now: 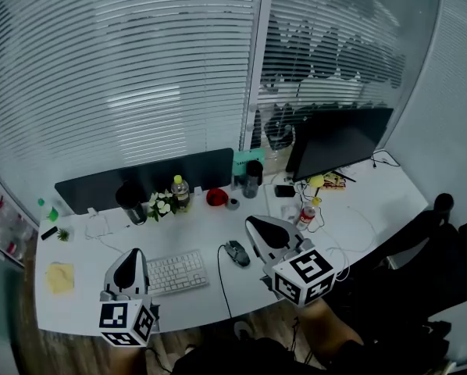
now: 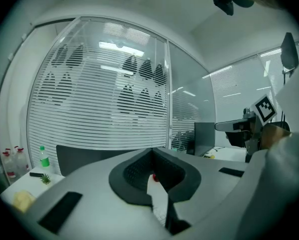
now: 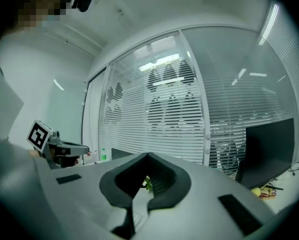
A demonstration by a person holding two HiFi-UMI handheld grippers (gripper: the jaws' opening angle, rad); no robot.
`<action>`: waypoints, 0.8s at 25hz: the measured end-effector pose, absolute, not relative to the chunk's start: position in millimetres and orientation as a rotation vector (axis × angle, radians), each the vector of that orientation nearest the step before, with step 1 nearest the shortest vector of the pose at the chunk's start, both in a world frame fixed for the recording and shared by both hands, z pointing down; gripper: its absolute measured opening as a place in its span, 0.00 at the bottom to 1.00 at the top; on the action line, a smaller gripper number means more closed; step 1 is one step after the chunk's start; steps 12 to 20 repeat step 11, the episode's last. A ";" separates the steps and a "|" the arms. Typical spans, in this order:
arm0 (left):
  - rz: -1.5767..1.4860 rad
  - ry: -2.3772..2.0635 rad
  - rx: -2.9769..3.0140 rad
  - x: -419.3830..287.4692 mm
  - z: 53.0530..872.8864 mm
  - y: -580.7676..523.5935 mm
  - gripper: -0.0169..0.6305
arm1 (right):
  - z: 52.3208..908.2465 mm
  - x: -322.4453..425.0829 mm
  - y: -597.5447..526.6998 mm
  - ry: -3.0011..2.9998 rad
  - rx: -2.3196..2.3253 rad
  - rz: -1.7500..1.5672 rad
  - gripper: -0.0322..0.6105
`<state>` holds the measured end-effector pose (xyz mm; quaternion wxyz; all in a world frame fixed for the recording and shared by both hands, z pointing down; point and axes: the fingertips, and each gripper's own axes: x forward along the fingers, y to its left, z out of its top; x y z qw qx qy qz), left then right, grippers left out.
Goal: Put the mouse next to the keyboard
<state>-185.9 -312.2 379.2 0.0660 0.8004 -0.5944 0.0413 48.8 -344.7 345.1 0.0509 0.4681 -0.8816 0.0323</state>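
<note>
A dark wired mouse [image 1: 237, 252] lies on the white desk [image 1: 210, 221], a short way right of the white keyboard [image 1: 179, 270]. My left gripper [image 1: 132, 256] hovers over the keyboard's left end, jaws closed together with nothing in them. My right gripper [image 1: 255, 223] hangs just right of the mouse and above it, also shut and empty. In the left gripper view the left gripper [image 2: 150, 151] points level over the desk with its tips meeting. The right gripper view shows the right gripper [image 3: 147, 156] the same way. Neither gripper touches the mouse.
A dark monitor [image 1: 339, 139] stands at the back right, a dark partition [image 1: 144, 180] at the back left. Bottles, a small plant [image 1: 162, 205], a red object [image 1: 215, 197] and a black cup [image 1: 130, 200] line the rear. A yellow pad [image 1: 59, 277] lies far left. A chair [image 1: 429, 264] stands at right.
</note>
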 end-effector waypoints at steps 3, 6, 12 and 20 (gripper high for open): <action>0.142 -1.802 2.396 -186.3 382.6 -313.1 0.07 | 346.7 47.9 -346.3 -2.684 1.423 0.103 0.05; 0.169 -1.818 2.375 -185.8 387.8 -313.8 0.07 | 350.2 49.8 -348.7 -2.682 1.435 0.124 0.05; 0.109 -1.821 2.385 -181.5 383.8 -313.7 0.07 | 349.5 53.4 -351.5 -2.676 1.458 0.126 0.05; 0.109 -1.821 2.385 -181.5 383.8 -313.7 0.07 | 349.5 53.4 -351.5 -2.676 1.458 0.126 0.05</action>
